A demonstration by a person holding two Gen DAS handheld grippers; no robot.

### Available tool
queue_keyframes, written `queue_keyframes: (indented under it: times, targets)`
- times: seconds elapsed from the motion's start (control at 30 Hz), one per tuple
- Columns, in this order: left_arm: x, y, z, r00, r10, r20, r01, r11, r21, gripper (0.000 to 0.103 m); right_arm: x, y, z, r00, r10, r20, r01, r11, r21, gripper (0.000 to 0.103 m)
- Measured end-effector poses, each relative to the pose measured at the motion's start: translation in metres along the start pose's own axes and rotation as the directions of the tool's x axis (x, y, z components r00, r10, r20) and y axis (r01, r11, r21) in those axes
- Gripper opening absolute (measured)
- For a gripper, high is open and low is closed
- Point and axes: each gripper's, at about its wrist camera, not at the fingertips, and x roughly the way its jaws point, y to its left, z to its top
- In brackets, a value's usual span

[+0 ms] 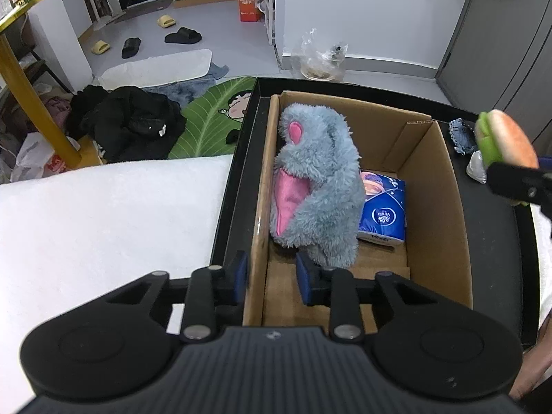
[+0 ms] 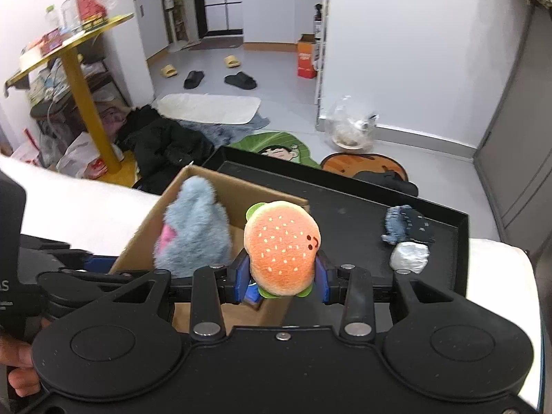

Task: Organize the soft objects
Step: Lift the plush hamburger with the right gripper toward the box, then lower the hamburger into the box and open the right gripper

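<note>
The right gripper clamps a plush hamburger between its blue pads, holding it in the air above the near right corner of the cardboard box. The left gripper has its fingers apart and holds nothing, straddling the box's left wall. Inside the box stand a fluffy grey-blue plush toy (pink ears showing) and, beside it, a blue tissue pack; the box sits in a black tray.

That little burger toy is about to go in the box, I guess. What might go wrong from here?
The plush burger is soft and held only at its lower part by the right gripper, so it might slip out early. The cardboard box is already crowded by the grey plush toy and tissue pack, so the burger may land on them and roll onto the black tray.
</note>
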Motion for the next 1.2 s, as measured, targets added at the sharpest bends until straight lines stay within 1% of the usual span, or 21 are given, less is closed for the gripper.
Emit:
queue_keyframes:
  times: [0.07,0.23,0.3,0.47,0.57,0.67,0.73,0.77,0.8,0.9,1.0,1.2]
  targets:
    - [0.002,0.003,0.0,1.0,0.003,-0.003,-0.003,1.0,-0.008,0.019,0.002,0.006,0.0,1.0,0.013,-0.013,-0.013,1.0,-0.007,0.038]
    - [0.003,0.009,-0.002,1.0,0.004,0.004,-0.004,1.0,-0.022,0.008,0.01,0.02,0.002,0.999,0.026,-0.046,-0.026,1.0,-0.016,0.038]
    - [0.004,0.012,-0.002,1.0,-0.007,0.002,0.008,1.0,-0.025,0.008,0.015,0.026,0.002,0.998,0.028,-0.057,-0.03,0.999,-0.026,0.038]
    - [0.005,0.011,-0.003,1.0,-0.003,0.007,0.003,1.0,-0.009,0.008,0.03,0.037,-0.001,0.996,0.025,-0.09,-0.028,0.999,-0.036,0.038]
    - [0.005,0.012,-0.004,1.0,-0.009,0.015,0.009,1.0,-0.001,0.008,0.037,0.044,-0.004,0.996,-0.002,-0.089,-0.004,0.997,-0.071,0.038]
    - [0.005,0.013,-0.004,1.0,-0.021,0.016,0.022,1.0,-0.014,0.008,0.043,0.048,-0.006,0.995,-0.026,-0.098,0.017,0.995,-0.095,0.039]
    - [0.005,0.016,-0.003,1.0,-0.028,0.014,0.028,0.999,-0.023,0.008,0.048,0.049,-0.007,0.993,-0.048,-0.105,0.037,0.994,-0.108,0.042]
    - [0.006,0.016,-0.003,1.0,-0.028,0.012,0.028,0.999,-0.025,0.008,0.05,0.049,-0.007,0.992,-0.047,-0.115,0.034,0.993,-0.109,0.045]
    - [0.007,0.017,-0.003,1.0,-0.027,0.011,0.028,0.999,-0.025,0.008,0.05,0.049,-0.007,0.992,-0.041,-0.119,0.028,0.994,-0.11,0.05]
    - [0.008,0.016,-0.003,0.999,-0.036,0.01,0.036,0.999,-0.023,0.008,0.045,0.05,-0.005,0.995,-0.025,-0.1,0.014,0.994,-0.111,0.055]
    - [0.008,0.018,-0.003,0.999,-0.039,0.009,0.039,0.999,-0.029,0.008,0.042,0.048,-0.003,0.996,-0.022,-0.091,0.012,0.994,-0.112,0.055]
    - [0.007,0.018,-0.004,0.999,-0.039,0.004,0.039,0.999,-0.028,0.008,0.034,0.032,-0.004,0.997,-0.018,-0.075,0.014,0.998,-0.056,0.055]
